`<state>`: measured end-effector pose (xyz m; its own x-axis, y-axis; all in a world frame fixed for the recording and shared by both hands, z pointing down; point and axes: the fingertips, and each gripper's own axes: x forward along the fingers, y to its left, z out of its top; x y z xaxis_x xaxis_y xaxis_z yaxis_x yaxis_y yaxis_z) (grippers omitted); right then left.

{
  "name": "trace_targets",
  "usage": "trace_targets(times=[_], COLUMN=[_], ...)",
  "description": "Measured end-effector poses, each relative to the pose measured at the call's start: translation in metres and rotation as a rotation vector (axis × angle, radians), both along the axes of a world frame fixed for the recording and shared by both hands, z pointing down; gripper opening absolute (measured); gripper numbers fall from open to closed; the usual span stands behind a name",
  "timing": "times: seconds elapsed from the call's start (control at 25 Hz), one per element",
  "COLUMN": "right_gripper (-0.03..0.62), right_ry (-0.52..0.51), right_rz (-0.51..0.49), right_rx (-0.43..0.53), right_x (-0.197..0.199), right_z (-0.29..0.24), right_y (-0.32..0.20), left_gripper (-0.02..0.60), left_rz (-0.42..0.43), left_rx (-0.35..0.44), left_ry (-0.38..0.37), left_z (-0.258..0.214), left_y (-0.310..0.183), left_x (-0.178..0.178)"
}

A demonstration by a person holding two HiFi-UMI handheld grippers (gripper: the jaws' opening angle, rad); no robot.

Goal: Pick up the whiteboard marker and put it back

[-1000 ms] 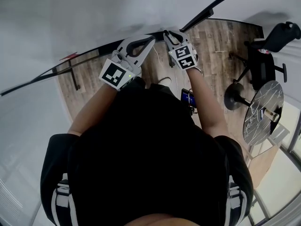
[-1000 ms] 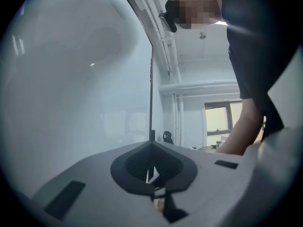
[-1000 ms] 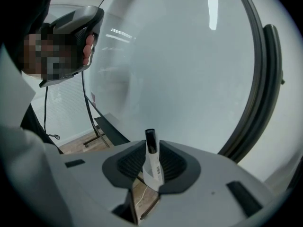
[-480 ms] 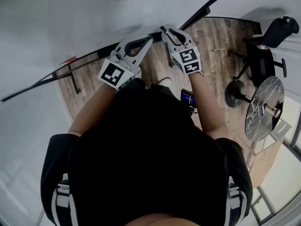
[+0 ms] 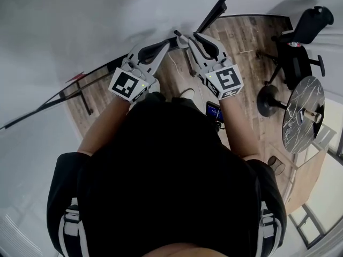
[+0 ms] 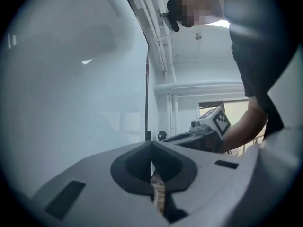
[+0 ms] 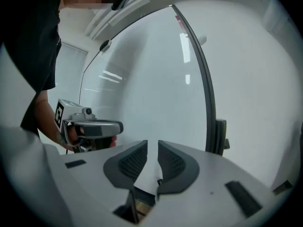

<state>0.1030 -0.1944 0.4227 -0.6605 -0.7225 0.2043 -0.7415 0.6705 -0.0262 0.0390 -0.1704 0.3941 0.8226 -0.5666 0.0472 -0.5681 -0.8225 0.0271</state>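
No whiteboard marker can be made out in any view. The whiteboard (image 5: 96, 20) fills the space ahead, its black frame edge (image 7: 208, 103) standing upright in the right gripper view. My right gripper (image 5: 183, 37) is raised close to the board, and in its own view (image 7: 152, 149) the jaws stand a narrow gap apart with only white board showing between them. Its jaws have just been closing, with nothing between them. My left gripper (image 5: 163, 46) hovers beside it to the left, and in its own view (image 6: 151, 144) the pads meet with nothing held.
Below lies a wooden floor (image 5: 241, 47). A black office chair (image 5: 300, 36) and a round glass table (image 5: 303, 114) stand to the right. A phone (image 5: 213, 111) shows at the person's waist. The board's black stand (image 5: 80, 87) reaches the floor at the left.
The right gripper has risen along the board and tilted, so its marker cube now faces the head camera more. The left gripper has barely moved.
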Motion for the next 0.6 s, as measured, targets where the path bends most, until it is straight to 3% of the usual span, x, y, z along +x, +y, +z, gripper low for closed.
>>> trace_targets(times=[0.6], right_gripper=[0.010], right_ry=[-0.064], right_rz=[0.037], right_rx=[0.055], right_x=[0.013], right_z=[-0.025], right_y=[0.041], left_gripper=[0.003], left_rz=[0.069], left_rx=[0.003], left_ry=[0.007], left_z=[-0.002], left_y=[0.016], left_x=[0.022])
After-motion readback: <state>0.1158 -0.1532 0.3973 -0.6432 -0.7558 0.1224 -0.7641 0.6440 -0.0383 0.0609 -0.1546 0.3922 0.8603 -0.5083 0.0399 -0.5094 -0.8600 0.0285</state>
